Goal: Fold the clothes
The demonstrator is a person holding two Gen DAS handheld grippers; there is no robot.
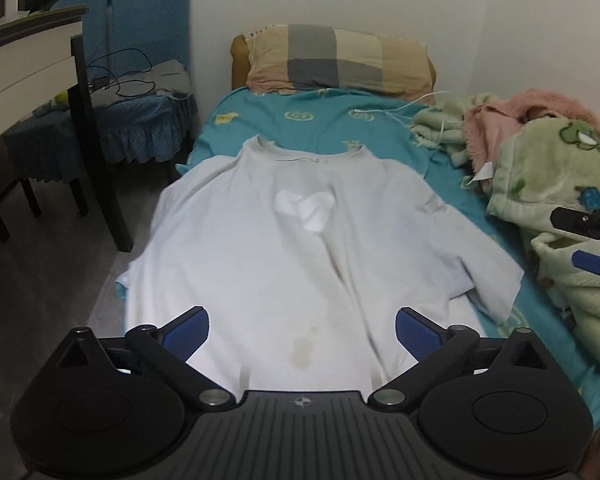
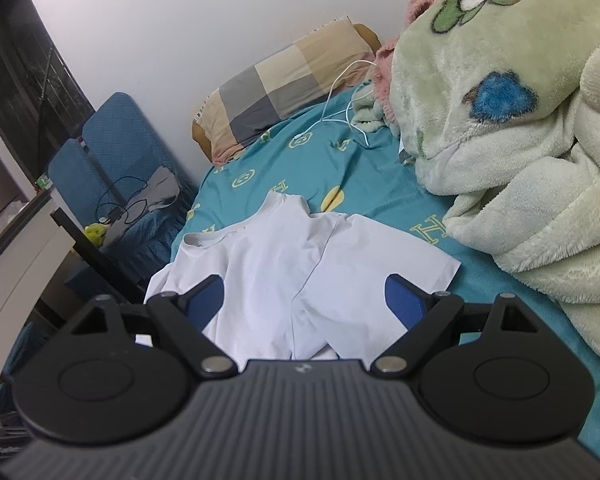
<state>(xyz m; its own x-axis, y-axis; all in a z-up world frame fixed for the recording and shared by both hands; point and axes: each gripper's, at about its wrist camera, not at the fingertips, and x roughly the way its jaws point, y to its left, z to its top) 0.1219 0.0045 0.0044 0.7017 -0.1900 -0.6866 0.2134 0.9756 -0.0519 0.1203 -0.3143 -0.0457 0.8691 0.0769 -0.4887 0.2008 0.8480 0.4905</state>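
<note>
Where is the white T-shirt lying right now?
The white T-shirt lies spread flat on the teal bedsheet, centred in both wrist views, collar toward the checked pillow, with the green blanket to its right.

The right hand-held gripper hangs with its jaws wide apart above a white T-shirt spread on the teal bed, a checked pillow at the head and a green blanket heaped along the right edge.
</note>
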